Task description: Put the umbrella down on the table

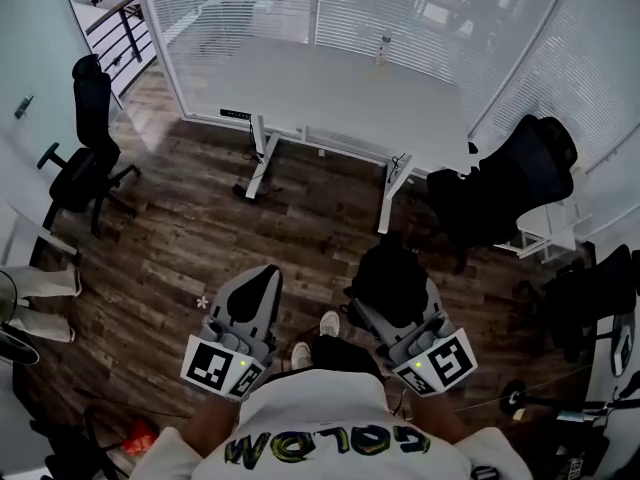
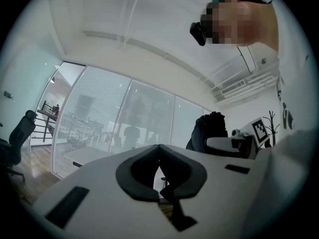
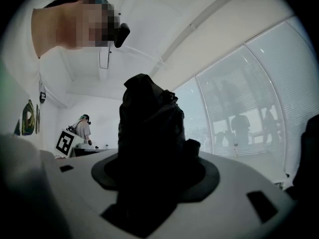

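A folded black umbrella (image 1: 392, 276) stands bunched between the jaws of my right gripper (image 1: 396, 306), which is shut on it and held level in front of the person's body. It fills the middle of the right gripper view as a dark upright bundle (image 3: 149, 133). My left gripper (image 1: 263, 280) is beside it on the left, shut with nothing in it; its tips (image 2: 159, 146) meet. From the left gripper view the umbrella (image 2: 212, 128) shows to the right. The white table (image 1: 330, 93) stands ahead across the wooden floor, apart from both grippers.
A small bottle (image 1: 383, 48) stands at the table's far edge. Black office chairs sit at the left (image 1: 85, 148) and at the table's right end (image 1: 510, 183). Glass walls with blinds lie behind the table. Another person (image 3: 83, 128) stands in the room behind.
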`<action>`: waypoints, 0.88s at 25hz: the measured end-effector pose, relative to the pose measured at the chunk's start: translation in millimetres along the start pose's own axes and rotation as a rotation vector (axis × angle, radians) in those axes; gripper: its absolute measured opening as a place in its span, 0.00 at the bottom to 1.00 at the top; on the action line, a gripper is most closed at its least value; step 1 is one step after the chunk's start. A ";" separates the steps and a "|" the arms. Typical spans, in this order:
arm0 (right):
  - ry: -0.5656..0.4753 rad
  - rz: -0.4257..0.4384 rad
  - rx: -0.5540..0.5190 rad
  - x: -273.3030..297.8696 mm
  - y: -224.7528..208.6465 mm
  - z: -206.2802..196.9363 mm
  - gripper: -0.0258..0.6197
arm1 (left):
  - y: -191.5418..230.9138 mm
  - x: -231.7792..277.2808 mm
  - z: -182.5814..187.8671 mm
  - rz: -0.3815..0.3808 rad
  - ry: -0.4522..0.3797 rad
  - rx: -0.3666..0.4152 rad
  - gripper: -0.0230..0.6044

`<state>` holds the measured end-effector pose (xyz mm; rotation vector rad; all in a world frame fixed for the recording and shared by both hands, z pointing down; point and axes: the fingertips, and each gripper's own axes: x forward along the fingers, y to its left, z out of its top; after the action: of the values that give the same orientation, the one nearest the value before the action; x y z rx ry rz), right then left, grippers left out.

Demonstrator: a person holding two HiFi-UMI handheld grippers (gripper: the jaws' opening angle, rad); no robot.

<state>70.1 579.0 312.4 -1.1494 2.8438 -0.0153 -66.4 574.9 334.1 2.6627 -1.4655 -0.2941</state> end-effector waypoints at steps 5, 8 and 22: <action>0.023 -0.019 0.012 18.1 -16.1 -10.7 0.44 | 18.5 11.5 2.4 0.006 -0.006 0.005 0.05; 0.018 -0.019 0.012 27.5 -26.6 -14.4 0.44 | 29.5 19.5 -3.4 0.016 0.003 0.010 0.05; 0.022 -0.015 0.031 85.4 -148.5 -19.8 0.44 | 63.0 154.5 -12.9 0.016 0.009 0.019 0.05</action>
<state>110.4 412.4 332.1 -1.1713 2.8430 -0.0733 -35.2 410.6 337.9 2.6626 -1.4937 -0.2685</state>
